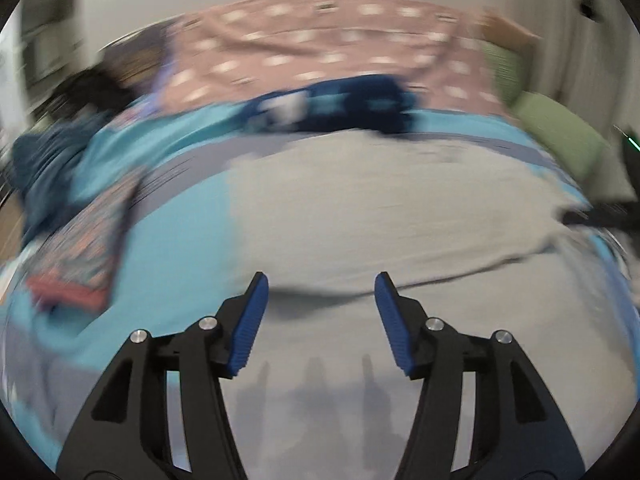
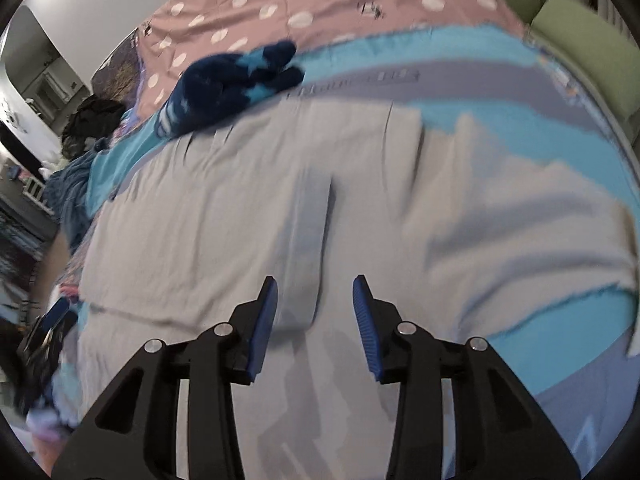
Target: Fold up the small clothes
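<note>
Left gripper (image 1: 320,284) stood with its blue pads (image 1: 248,324) apart and nothing between them, above the near part of a grey garment (image 1: 360,208). Right gripper (image 2: 315,288) likewise stood partly open and empty over the same grey garment (image 2: 224,216), its pads clear of the cloth.

The garment lay spread flat on a light-blue sheet (image 1: 176,216), with a raised fold (image 2: 312,208) running along its middle in the right wrist view. Its left edge ran straight against the blue sheet; its right side was rumpled and uneven. Bare sheet lay open to the left and right of it.

Beyond the far edge lay a dark-blue garment (image 2: 236,84) with pale star marks, touching or just overlapping the grey one. A patterned folded cloth (image 1: 80,256) lay well to the left. Behind came a pink spotted cover (image 1: 320,48) and a green pillow (image 1: 560,132).

The left wrist view was blurred throughout, so seams and prints could not be read. The other gripper (image 2: 48,328) showed only partly at the left rim.
</note>
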